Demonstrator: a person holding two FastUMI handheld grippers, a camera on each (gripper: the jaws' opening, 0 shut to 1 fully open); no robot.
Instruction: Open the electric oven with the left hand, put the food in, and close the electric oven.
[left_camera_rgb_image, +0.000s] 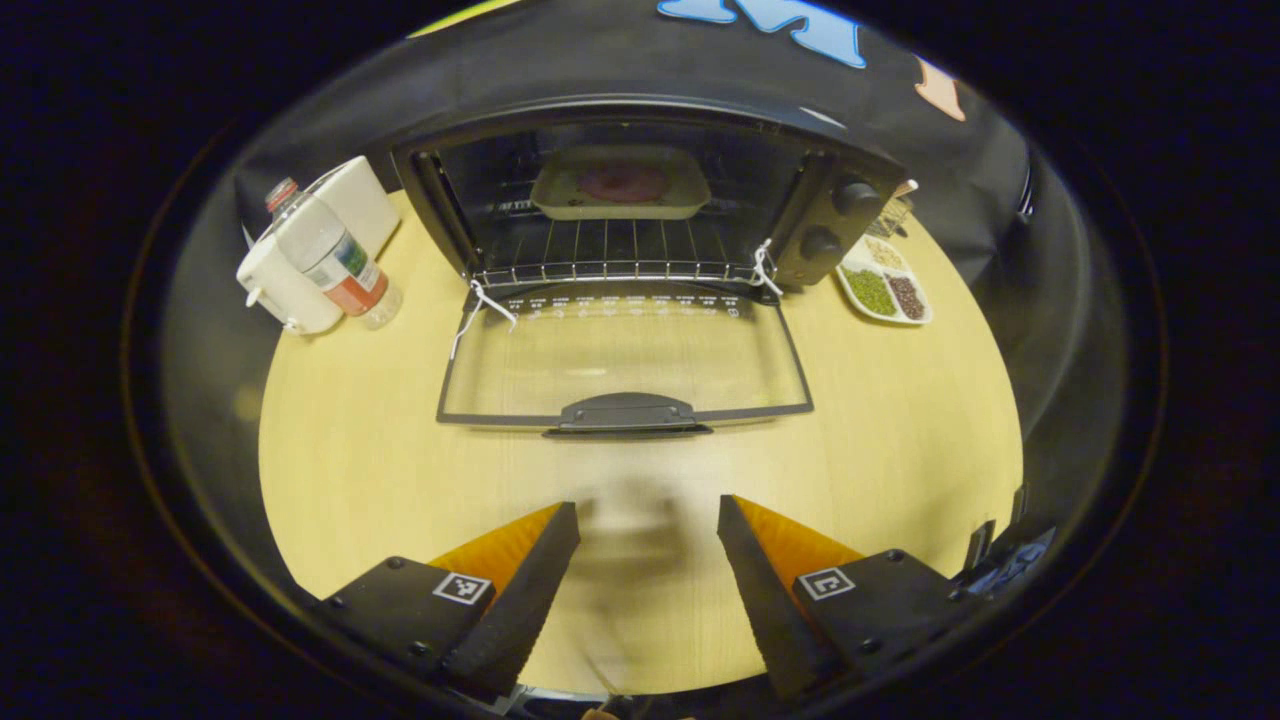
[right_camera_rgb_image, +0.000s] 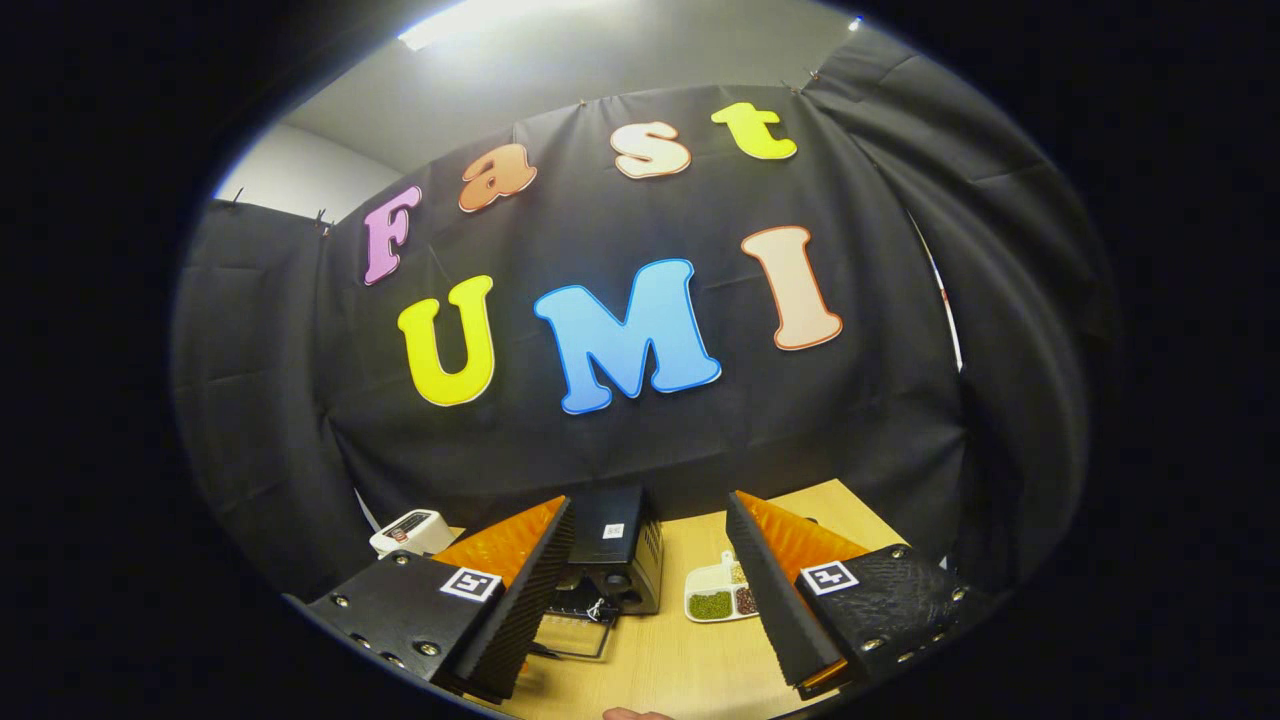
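Observation:
The black electric oven (left_camera_rgb_image: 830, 215) stands at the far side of the round wooden table (left_camera_rgb_image: 350, 470). Its glass door (left_camera_rgb_image: 625, 360) lies folded down flat, the handle (left_camera_rgb_image: 625, 412) facing me. Inside, a pale tray holding reddish food (left_camera_rgb_image: 622, 185) rests at the back of the wire rack (left_camera_rgb_image: 610, 255). My left gripper (left_camera_rgb_image: 648, 585) hovers open over the table in front of the door handle, nothing between its fingers. In the right gripper view, my right gripper (right_camera_rgb_image: 650, 590) is open, raised and pointing at the booth wall, with the oven (right_camera_rgb_image: 620, 545) small beyond it.
Left of the oven stand a plastic bottle (left_camera_rgb_image: 335, 255) and a white appliance (left_camera_rgb_image: 290, 280). A white divided dish of beans (left_camera_rgb_image: 885, 285) sits to the oven's right, also the dish (right_camera_rgb_image: 722, 592) in the right gripper view. White strings hang at the door hinges.

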